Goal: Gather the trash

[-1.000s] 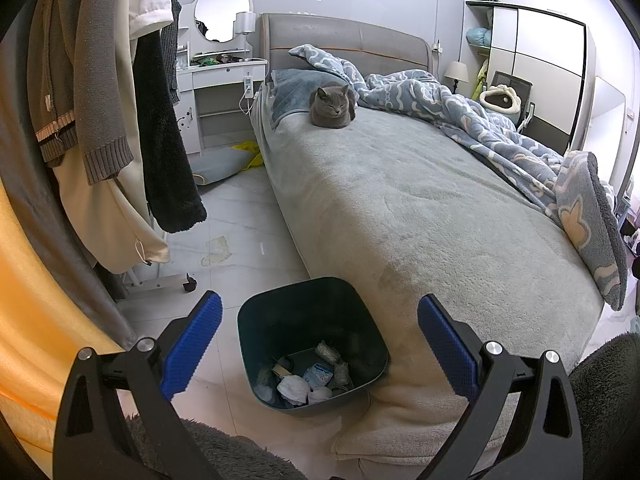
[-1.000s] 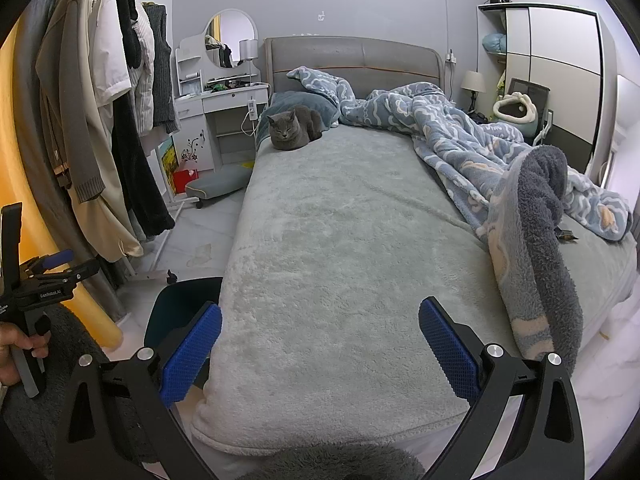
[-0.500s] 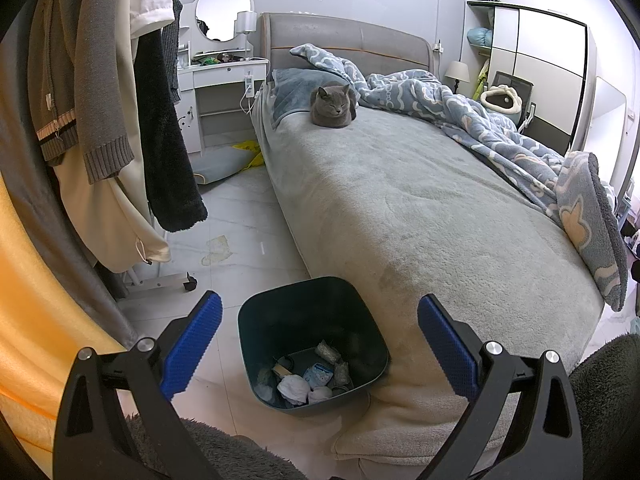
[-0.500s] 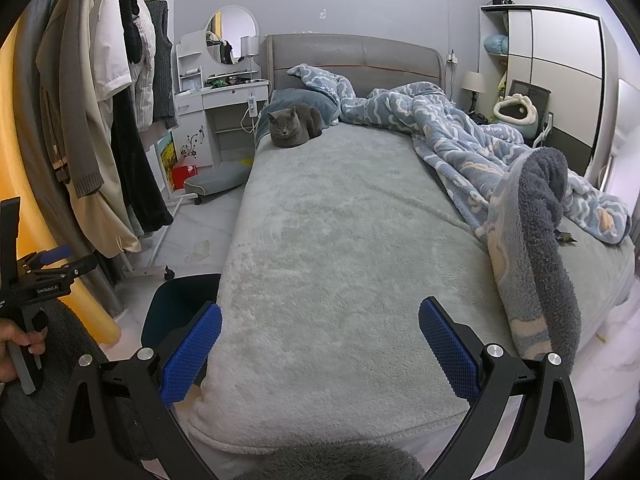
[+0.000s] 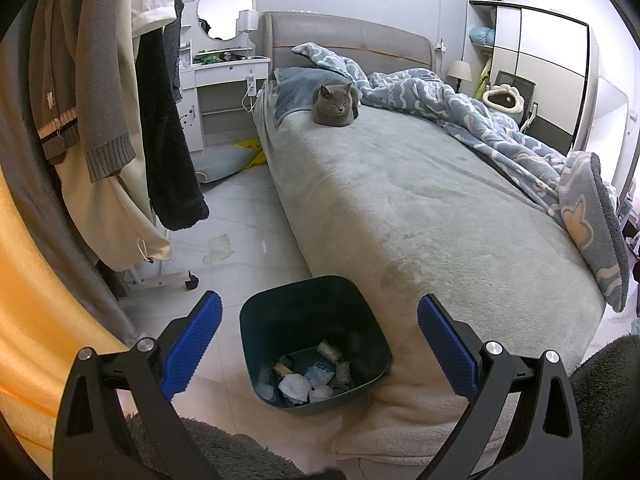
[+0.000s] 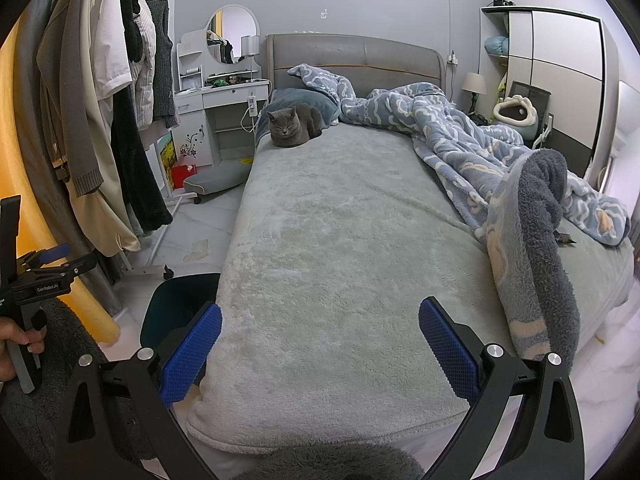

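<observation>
A dark teal trash bin [image 5: 308,312] stands on the floor against the bed's near corner, with several crumpled scraps [image 5: 304,380] in its bottom. My left gripper [image 5: 318,344] is open and empty, just above and in front of the bin. A flat scrap of paper [image 5: 218,249] lies on the floor tiles by the clothes rack; it also shows in the right wrist view [image 6: 197,251]. My right gripper [image 6: 320,354] is open and empty over the bed's foot end. The bin's rim [image 6: 176,304] shows at its left. A small dark item [image 6: 563,239] lies by the blanket.
A grey cat [image 5: 335,106] lies at the head of the bed [image 5: 420,208]. A blue blanket [image 6: 500,168] is bunched along the right. A clothes rack [image 5: 120,120] with hanging clothes stands left on wheels [image 5: 192,280]. A vanity desk [image 5: 224,92] and floor cushion [image 5: 224,162] lie beyond.
The right gripper has drifted slightly forward and up over the bed. The left gripper and the bin are almost unmoved.
</observation>
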A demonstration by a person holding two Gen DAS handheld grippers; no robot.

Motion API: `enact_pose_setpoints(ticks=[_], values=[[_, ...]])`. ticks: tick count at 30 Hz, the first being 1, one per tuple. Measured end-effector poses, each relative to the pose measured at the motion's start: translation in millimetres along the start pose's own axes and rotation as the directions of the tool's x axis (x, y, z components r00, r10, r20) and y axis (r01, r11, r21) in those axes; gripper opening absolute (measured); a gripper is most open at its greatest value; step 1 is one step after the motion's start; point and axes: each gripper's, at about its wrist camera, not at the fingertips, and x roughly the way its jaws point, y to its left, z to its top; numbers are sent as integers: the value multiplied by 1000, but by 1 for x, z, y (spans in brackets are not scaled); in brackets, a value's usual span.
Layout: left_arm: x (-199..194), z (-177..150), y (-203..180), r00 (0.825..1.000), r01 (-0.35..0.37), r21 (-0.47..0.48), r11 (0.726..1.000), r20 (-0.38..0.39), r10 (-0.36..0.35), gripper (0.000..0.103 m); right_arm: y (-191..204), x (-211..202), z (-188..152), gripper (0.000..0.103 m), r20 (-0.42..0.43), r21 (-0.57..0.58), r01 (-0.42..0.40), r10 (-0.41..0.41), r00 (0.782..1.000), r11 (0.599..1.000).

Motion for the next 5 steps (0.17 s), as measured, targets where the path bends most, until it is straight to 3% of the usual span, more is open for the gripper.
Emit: enact_pose_setpoints(ticks=[5], values=[[1, -4, -1, 1000, -4, 0, 1000, -2, 4, 100, 0, 0, 0, 100, -1, -1, 1, -1, 1000, 1000]])
